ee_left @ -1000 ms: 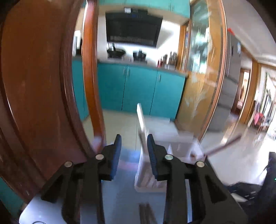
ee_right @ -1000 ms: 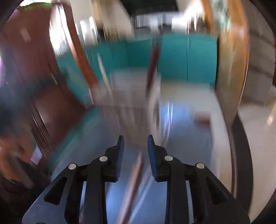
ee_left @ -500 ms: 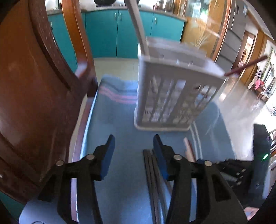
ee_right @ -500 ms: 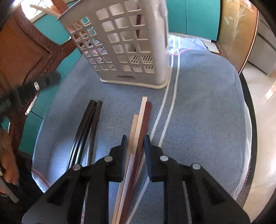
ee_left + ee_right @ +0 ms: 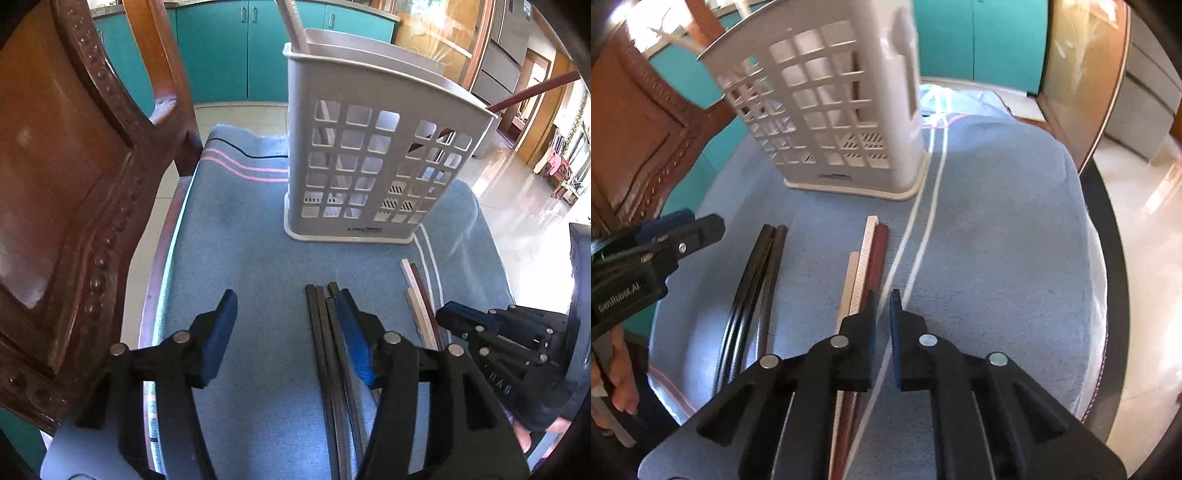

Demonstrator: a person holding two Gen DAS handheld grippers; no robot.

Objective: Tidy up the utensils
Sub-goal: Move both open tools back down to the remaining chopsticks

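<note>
Chopsticks first: from the left wrist view we see a dark bundle of chopsticks (image 5: 325,332) lying on the blue cloth (image 5: 251,251), just in front of the grey slotted holder (image 5: 369,162); our left gripper (image 5: 291,321) stands fairly wide and its jaws are opening, with the dark bundle against the inner face of the right-hand finger and nothing pressed between the pads; a second set, pale and red sticks (image 5: 419,295), lies further right, with the right gripper (image 5: 448,314) low at their near end; inside the holder we already count a pale stick (image 5: 295,26) standing at the left end and a red stick (image 5: 532,92) leaning out at the right, so sorting looks begun, not finished; a wooden chair (image 5: 74,166) crowds the left side. From the right wrist view the right gripper (image 5: 882,306) is narrowed to a slit, effectively shut; the pale and red sticks (image 5: 866,258) run under its left finger rather than between the pads, and only a white stripe of the cloth (image 5: 997,240) shows in the gap, so we judge it holds nothing; the dark bundle (image 5: 764,258) lies apart to the left, beside the left gripper (image 5: 683,225); the holder (image 5: 827,99) stands upright just beyond the stick tips. Our estimate: two sticks stowed, roughly six still on the cloth, so most of the job is left; each remaining stick needs a clean grasp, then a drop into a holder compartment.
</note>
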